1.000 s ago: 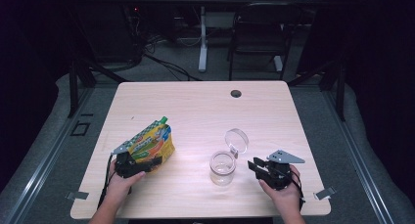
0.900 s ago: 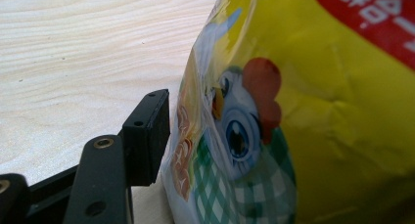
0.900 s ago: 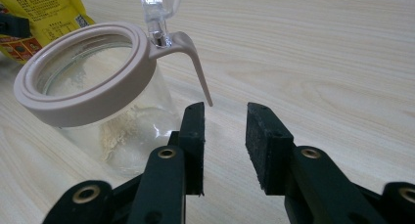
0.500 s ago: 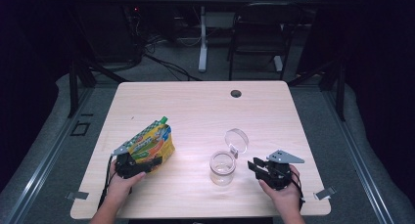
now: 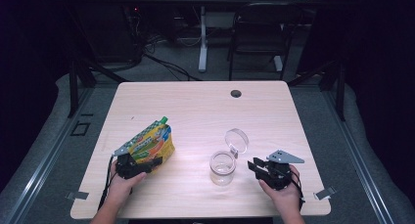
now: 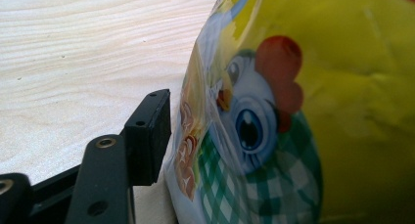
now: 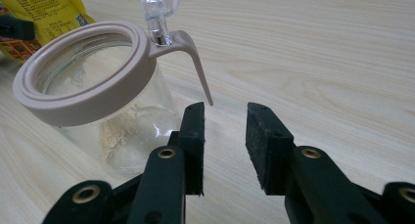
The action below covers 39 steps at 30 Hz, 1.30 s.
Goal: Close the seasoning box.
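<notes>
The yellow pouch (image 5: 149, 145) lies on the table (image 5: 195, 111), well to the left of the glass jar (image 5: 222, 167), its green cap (image 5: 164, 120) pointing away from me. My left gripper (image 5: 133, 166) is at the pouch's near end; in the left gripper view one black jaw stands just beside the printed edge of the pouch (image 6: 293, 116) with its cartoon chicken, the other jaw is hidden behind the foil — so I cannot tell whether the pads press on it. The jar stands upright near the table's front edge, a little pale powder at its bottom, its beige ring (image 7: 83, 72) open and the clear hinged lid (image 5: 237, 140) tipped up behind it. My right gripper (image 5: 259, 166) sits just right of the jar, jaws apart with nothing between them; in the right gripper view they (image 7: 224, 136) point at bare wood beside the jar — the lid's beige tab (image 7: 195, 62) hangs just ahead of the left jaw, not touching. My right hand (image 5: 284, 194) rests near the front edge.
</notes>
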Available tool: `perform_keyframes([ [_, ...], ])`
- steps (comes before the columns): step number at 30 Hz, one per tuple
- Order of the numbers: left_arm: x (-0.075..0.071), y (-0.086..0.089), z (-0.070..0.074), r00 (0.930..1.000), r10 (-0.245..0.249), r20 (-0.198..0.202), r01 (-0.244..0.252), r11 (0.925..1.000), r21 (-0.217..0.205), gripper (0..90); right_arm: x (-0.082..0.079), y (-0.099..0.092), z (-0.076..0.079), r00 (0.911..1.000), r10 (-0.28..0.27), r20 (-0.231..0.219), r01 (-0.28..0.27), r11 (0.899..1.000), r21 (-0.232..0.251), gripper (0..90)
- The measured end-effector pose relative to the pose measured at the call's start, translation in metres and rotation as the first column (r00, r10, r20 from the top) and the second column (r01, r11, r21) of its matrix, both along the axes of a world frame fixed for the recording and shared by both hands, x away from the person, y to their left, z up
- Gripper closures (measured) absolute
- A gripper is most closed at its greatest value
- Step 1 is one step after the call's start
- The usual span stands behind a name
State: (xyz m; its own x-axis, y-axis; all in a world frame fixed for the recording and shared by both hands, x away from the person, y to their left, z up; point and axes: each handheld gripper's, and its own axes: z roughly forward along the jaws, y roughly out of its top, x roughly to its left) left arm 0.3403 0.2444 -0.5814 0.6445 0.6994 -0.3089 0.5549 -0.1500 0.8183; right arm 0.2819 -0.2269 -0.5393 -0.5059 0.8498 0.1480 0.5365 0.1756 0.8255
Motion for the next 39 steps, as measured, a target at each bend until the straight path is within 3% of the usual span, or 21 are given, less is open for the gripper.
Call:
perform_keyframes([
  [15,-0.0002,-0.0001,-0.0025,0.9999,-0.012,0.011,0.012,0.9997,-0.023,50.1,0.0000,0.0007,0.0003,1.0000,0.005,0.005,-0.005,1.000,-0.001,69.1],
  [20,-0.0003,0.0003,-0.0027,0.9997,-0.016,0.020,0.016,0.9998,-0.011,51.6,0.0003,0.0008,0.0002,1.0000,0.005,0.006,-0.005,1.000,0.002,69.1],
  [29,-0.0012,-0.0016,-0.0049,0.9978,0.007,0.065,-0.007,1.0000,-0.004,55.2,0.0003,0.0017,0.0000,1.0000,0.006,0.003,-0.006,1.000,0.001,69.1],
  [39,-0.0013,-0.0017,-0.0058,0.9965,0.017,0.082,-0.017,0.9999,-0.004,57.4,0.0002,0.0019,0.0003,1.0000,0.007,0.005,-0.007,1.000,-0.001,69.2],
])
